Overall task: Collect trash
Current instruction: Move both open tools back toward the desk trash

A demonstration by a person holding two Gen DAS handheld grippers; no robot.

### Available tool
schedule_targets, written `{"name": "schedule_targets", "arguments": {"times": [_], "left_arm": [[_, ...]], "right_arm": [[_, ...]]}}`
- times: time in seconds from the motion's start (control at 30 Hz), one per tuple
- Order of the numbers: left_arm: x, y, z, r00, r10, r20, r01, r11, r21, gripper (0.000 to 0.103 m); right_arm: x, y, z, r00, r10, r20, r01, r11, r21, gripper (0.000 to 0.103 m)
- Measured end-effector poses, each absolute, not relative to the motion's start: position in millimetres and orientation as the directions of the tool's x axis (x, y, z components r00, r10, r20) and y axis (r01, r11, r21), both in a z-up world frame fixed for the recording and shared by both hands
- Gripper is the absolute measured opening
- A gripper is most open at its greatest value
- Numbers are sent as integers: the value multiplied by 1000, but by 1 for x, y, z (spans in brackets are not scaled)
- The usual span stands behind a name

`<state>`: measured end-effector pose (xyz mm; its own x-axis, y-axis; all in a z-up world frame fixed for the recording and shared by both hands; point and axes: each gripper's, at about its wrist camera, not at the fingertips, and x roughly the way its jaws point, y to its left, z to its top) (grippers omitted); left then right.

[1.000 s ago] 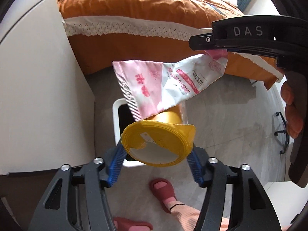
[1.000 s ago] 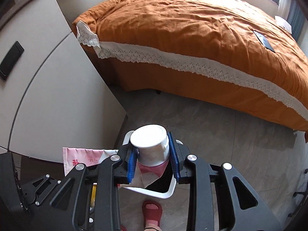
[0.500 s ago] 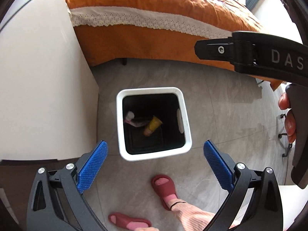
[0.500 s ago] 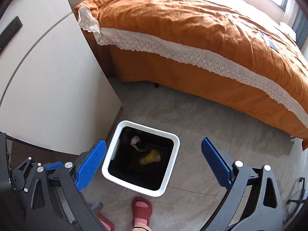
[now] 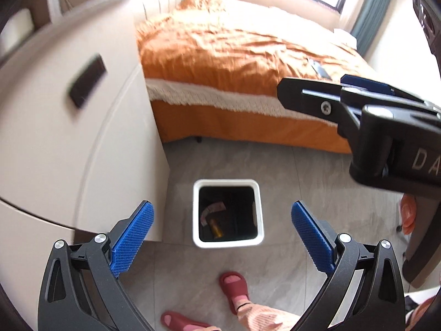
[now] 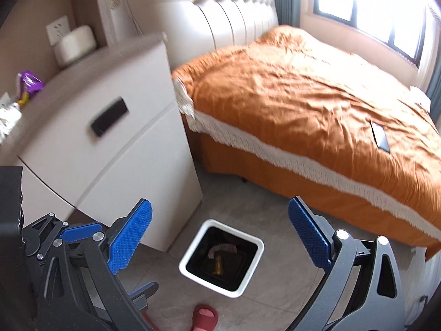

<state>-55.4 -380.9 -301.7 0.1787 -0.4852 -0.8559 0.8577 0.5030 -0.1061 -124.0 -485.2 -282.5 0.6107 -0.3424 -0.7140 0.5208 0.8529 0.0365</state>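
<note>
Far below both spread jaws, trash [image 5: 213, 219] inside the bin [image 5: 228, 244]

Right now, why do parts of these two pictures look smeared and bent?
Left wrist view: the white cabinet and orange bed are streaked by motion blur, while the left gripper stays crisp. Right wrist view: the cabinet handle smears, the window glares white, and the fisheye lens curves straight edges.
</note>
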Motion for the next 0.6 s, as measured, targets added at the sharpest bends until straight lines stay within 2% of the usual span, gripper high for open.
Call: {"name": "schedule_targets", "arguments": {"times": [0.3, 0.6], "left_arm": [[-57, -342, -207, 354, -509, -785, 783, 620, -48, 98], [-36, -263, -143, 568, -404, -718, 588, 809, 10, 98]], "right_arm": [[-121, -457, -195, 739, -306, -601, 418, 907, 51, 99], [-82, -401, -144, 846, -143, -513, 192, 980, 45, 99]]}}
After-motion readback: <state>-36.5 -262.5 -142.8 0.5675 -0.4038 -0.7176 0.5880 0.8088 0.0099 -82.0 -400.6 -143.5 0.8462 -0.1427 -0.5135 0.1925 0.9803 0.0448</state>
